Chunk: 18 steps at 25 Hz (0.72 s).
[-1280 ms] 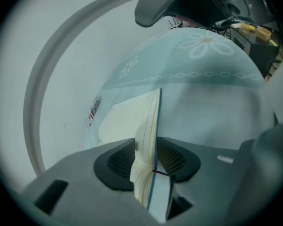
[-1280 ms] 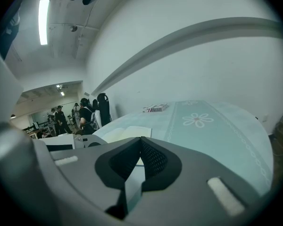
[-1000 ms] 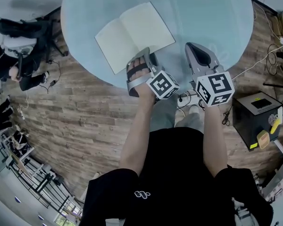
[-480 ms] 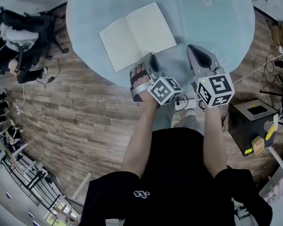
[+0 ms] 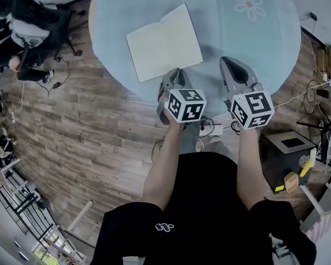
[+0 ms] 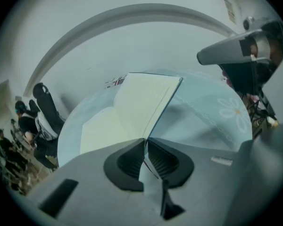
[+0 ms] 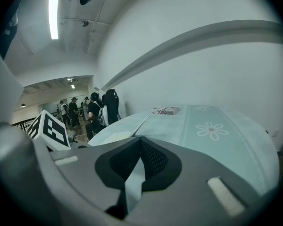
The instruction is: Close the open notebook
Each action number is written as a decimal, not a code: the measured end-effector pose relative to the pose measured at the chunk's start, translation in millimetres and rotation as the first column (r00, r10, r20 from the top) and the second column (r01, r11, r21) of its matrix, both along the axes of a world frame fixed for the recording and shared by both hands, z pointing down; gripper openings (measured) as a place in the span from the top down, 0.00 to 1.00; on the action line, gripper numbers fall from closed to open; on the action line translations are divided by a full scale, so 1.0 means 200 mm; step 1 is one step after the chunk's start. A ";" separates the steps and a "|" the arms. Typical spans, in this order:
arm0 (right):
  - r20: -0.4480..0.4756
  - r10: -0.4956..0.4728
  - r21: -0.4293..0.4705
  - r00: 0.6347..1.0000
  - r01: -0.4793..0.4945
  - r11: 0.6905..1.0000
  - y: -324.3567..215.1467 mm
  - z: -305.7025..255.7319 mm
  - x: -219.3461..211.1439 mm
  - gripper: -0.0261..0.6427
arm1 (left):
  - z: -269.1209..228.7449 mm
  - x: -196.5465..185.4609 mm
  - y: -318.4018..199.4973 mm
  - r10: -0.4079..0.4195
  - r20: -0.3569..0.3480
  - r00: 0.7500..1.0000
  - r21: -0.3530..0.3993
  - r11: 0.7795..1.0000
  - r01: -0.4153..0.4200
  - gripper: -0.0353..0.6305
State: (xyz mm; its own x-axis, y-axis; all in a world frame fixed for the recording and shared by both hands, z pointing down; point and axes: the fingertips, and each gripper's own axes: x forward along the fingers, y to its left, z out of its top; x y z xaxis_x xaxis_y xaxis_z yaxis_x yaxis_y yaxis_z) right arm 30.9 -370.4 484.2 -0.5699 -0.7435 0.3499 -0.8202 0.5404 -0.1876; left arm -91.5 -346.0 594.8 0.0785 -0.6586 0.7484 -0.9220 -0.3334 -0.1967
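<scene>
Foreground: holding the right gripper (image 7: 140, 141) shut and empty above the near edge of the table (image 5: 248, 43). Alongside, pinching the right half of the notebook (image 6: 141, 102) in the left gripper (image 6: 145, 141) after just closing its jaws, holding it tilted up over the flat left page.

The left hand-held gripper (image 5: 174, 74), tilted downward, has just closed its jaws on the notebook's (image 5: 164, 43) lifted page. The right hand-held gripper (image 5: 228, 63) alongside is pinched together, empty.

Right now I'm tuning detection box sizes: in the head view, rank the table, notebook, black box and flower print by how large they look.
1. table
2. notebook
3. black box, down on the floor, so farther away
4. flower print
</scene>
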 end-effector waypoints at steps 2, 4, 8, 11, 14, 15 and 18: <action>-0.005 -0.015 0.005 1.000 0.015 1.000 -0.01 -0.01 -0.02 0.94 | 0.00 -0.01 0.00 -0.046 -0.079 0.996 -0.016 0.999 0.045 0.90; -0.011 -0.024 0.009 1.000 0.024 1.000 -0.01 -0.03 -0.04 0.94 | 0.00 -0.01 0.01 -0.083 -0.147 0.986 -0.033 0.996 0.079 0.90; -0.020 -0.038 0.014 0.999 0.039 0.999 -0.02 -0.05 -0.09 0.94 | -0.01 -0.05 0.02 -0.125 -0.228 0.966 -0.052 0.992 0.116 0.90; -0.028 -0.050 0.014 0.998 0.050 0.999 -0.03 -0.06 -0.12 0.94 | -0.02 -0.07 0.03 -0.151 -0.266 0.952 -0.056 0.988 0.141 0.91; -0.037 -0.063 0.016 0.997 0.064 0.998 -0.05 -0.07 -0.16 0.94 | -0.02 -0.12 0.03 -0.164 -0.280 0.946 -0.060 0.986 0.153 0.91; -0.039 -0.068 0.017 0.997 0.068 0.998 -0.06 -0.08 -0.18 0.94 | -0.02 -0.13 0.04 -0.168 -0.285 0.943 -0.063 0.986 0.157 0.91; -0.045 -0.081 0.018 0.996 0.082 0.996 -0.08 -0.08 -0.23 0.94 | 0.00 -0.17 0.05 -0.193 -0.315 0.929 -0.083 0.981 0.175 0.91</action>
State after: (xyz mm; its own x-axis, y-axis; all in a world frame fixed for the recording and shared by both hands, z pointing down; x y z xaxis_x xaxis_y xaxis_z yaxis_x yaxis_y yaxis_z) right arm -14.3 -385.5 467.6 -0.6132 -0.7023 0.3616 -0.7806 0.6088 -0.1412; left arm -126.3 -336.5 595.0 0.2007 -0.6451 0.7373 -0.9792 -0.1538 0.1320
